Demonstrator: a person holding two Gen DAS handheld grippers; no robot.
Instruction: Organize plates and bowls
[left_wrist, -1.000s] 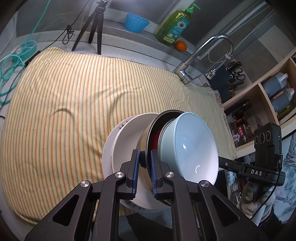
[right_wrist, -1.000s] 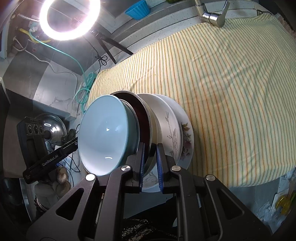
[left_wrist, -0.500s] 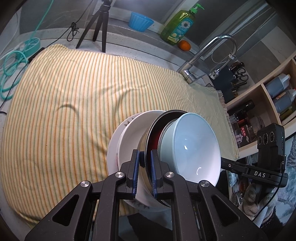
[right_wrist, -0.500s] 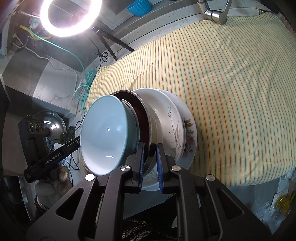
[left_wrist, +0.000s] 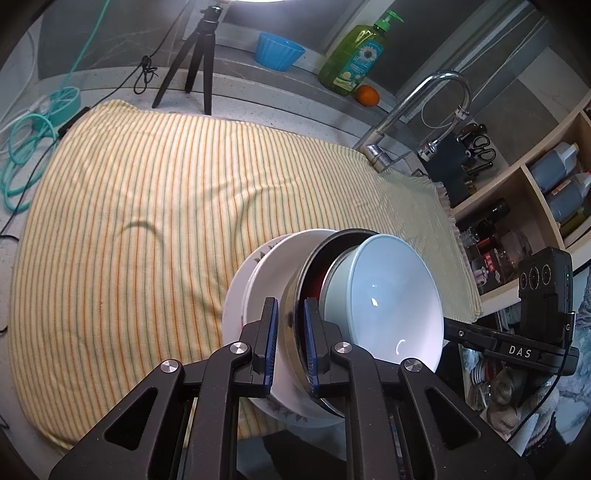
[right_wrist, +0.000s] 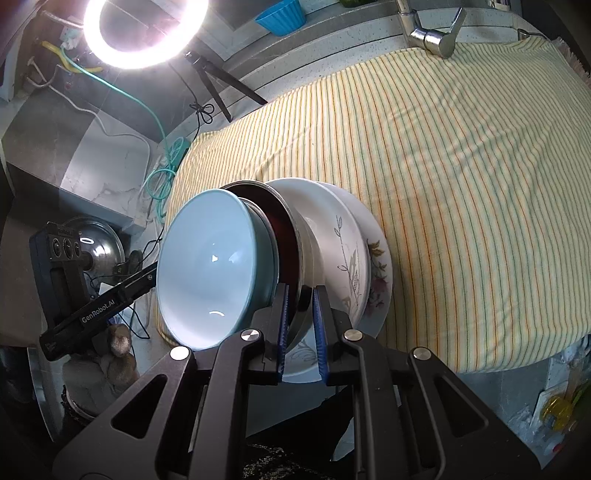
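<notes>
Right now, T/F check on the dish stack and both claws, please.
1. The left claw is clamped on the rim of the metal bowl. True.
2. The pale blue bowl sits nested inside the metal bowl. True.
3. The stack lies flat in the middle of the striped cloth. False: it is held tilted at the cloth's near edge.
4. The right claw is open and clear of the dishes. False: it is shut on the metal bowl's rim.
5. The floral plate is outermost, behind the white bowl. True.
</notes>
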